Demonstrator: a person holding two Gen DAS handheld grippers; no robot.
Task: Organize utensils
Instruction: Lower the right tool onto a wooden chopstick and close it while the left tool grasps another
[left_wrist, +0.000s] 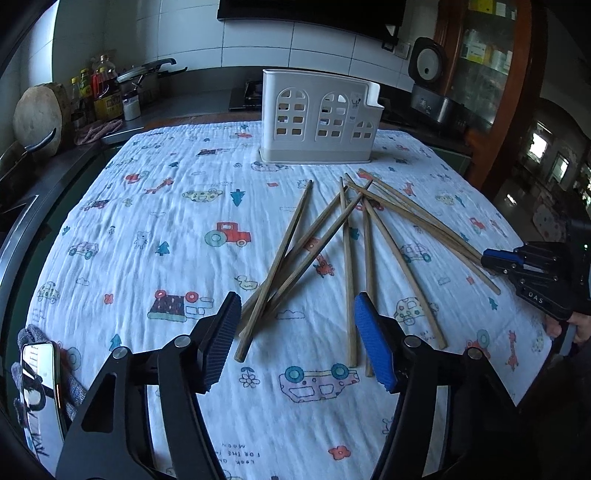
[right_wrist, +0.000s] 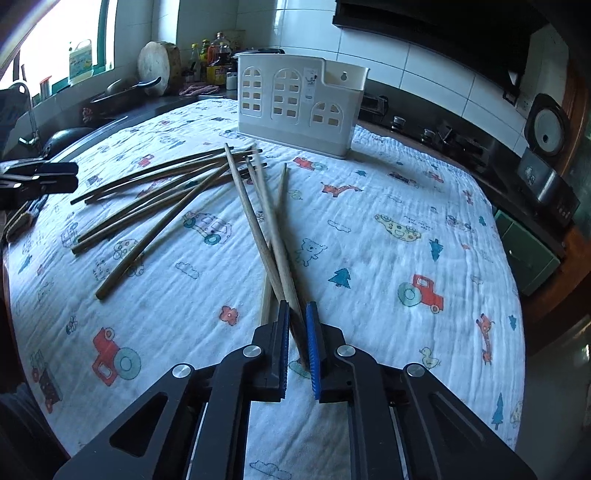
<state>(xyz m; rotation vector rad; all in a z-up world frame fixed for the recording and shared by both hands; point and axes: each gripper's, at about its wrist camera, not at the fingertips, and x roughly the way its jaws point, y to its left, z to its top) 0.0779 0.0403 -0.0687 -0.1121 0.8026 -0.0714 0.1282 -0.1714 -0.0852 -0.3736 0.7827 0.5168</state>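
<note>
Right claw (right_wrist: 296, 314) low, level, clamping two chopsticks (right_wrist: 258, 225).

brown chopsticks (left_wrist: 347, 266), white holder (left_wrist: 317, 118), cartoon-print white cloth (left_wrist: 147, 229).

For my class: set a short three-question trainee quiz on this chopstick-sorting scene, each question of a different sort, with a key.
1. True or false: the right gripper has its jaws closed on chopsticks.
2. Multiple choice: the white holder stands (A) upright on the printed cloth, (B) tipped over, (C) on the floor.
3. Fill in: the left gripper jaws are ____, holding nothing.

Key: 1 true; 2 A; 3 open.
</note>
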